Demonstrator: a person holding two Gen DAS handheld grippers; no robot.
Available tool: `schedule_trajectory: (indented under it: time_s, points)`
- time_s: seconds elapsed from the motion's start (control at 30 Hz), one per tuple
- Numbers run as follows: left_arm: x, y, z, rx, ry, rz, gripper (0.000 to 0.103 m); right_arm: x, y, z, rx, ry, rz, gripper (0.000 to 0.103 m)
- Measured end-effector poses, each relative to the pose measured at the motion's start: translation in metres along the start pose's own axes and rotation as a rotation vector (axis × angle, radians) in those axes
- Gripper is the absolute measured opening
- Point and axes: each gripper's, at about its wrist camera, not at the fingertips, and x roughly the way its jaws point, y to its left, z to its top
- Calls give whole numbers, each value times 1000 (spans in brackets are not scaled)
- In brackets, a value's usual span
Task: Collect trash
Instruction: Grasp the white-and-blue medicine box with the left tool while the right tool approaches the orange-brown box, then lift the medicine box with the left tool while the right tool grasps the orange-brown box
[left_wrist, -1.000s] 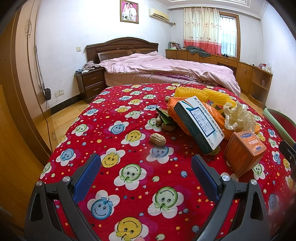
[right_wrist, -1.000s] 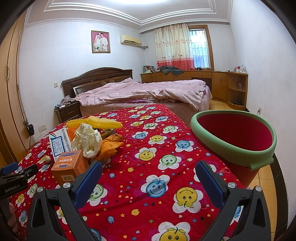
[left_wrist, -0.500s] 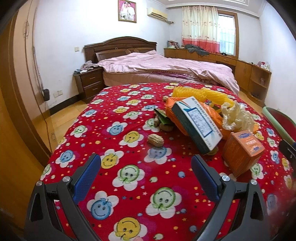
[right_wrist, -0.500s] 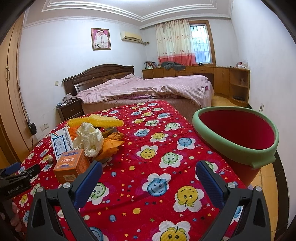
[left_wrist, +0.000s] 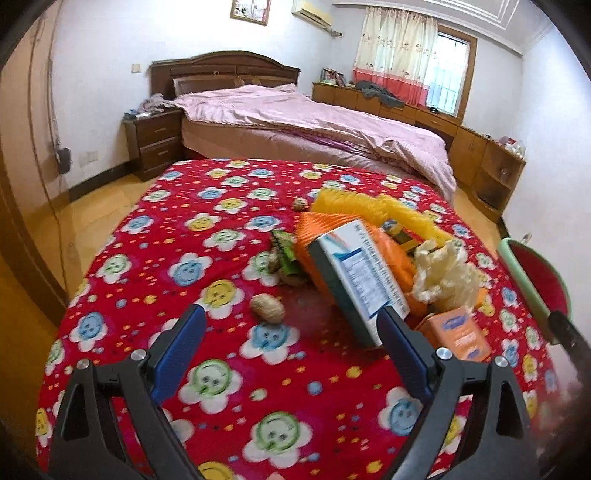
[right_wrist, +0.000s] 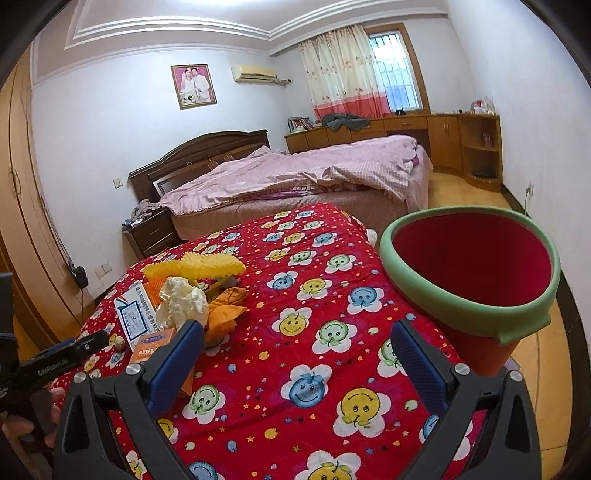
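left tool (left_wrist: 290, 321) spread wide with nothing held, peanut (left_wrist: 267, 309) seen just past its tips, right tool (right_wrist: 297, 334) gaping too, trash pile (right_wrist: 184, 295) heaped at 10 o'clock on the tabletop (right_wrist: 314, 354), red bin (right_wrist: 472, 273) parked at 2 o'clock

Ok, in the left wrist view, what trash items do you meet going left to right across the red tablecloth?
Peanut → green wrapper → blue and white box → crumpled tissue → red bin with the green rim at the right edge.
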Motion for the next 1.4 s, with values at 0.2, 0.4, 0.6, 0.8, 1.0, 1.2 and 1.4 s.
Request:
schedule_trajectory:
  time_s: [0.2,0.4,0.6,0.8,1.0,1.2,1.4]
  points:
    - [19,-19,10,-5,50,-40,92,0,-8,3,17,15,-3,103]
    - [41,-31,22,-23,93,-20,91,1,-10,2,6,28,-5,103]
    - [65,-37,19,-54,172,-2,82,4,-15,1,17,34,-7,103]
    - [67,-38,16,-74,175,-38,70,5,-18,-1,22,48,-1,103]
    - [59,-39,14,-56,170,-104,29,7,-13,-1,14,57,10,103]
    - [47,-27,11,-79,162,-148,21,4,-2,-2,-10,55,13,103]
    - [24,-17,10,-75,126,-175,20,0,9,-2,-22,53,24,103]
